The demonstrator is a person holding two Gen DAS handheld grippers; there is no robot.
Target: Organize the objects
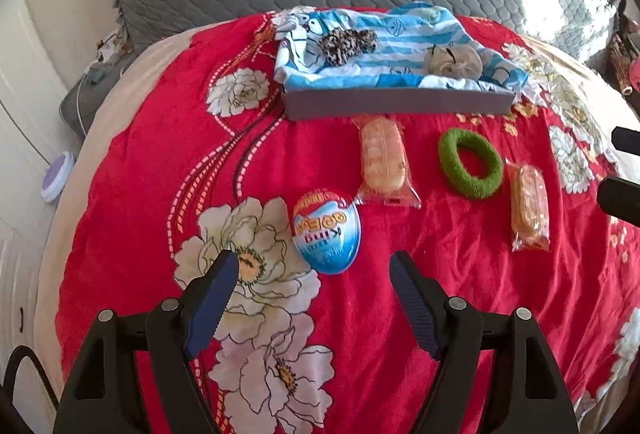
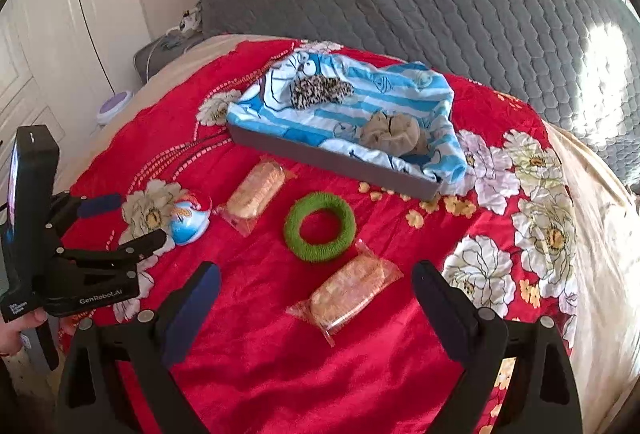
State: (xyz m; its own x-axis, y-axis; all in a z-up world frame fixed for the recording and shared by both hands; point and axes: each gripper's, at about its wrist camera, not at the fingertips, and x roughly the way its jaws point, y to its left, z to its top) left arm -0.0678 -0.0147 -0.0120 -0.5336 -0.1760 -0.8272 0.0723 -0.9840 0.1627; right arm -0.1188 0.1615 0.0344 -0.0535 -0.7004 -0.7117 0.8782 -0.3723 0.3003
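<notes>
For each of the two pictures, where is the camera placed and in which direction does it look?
Left wrist view: sits on the left claw, looking forward and down at the egg-shaped toy on the red blanket; its own two open fingers show.
Right wrist view: sits on the right claw, looking down at a wrapped snack; its open fingers show, plus the left claw and a hand at the left edge.
Shared: egg-shaped toy, green ring, both snacks and the lined box.
</notes>
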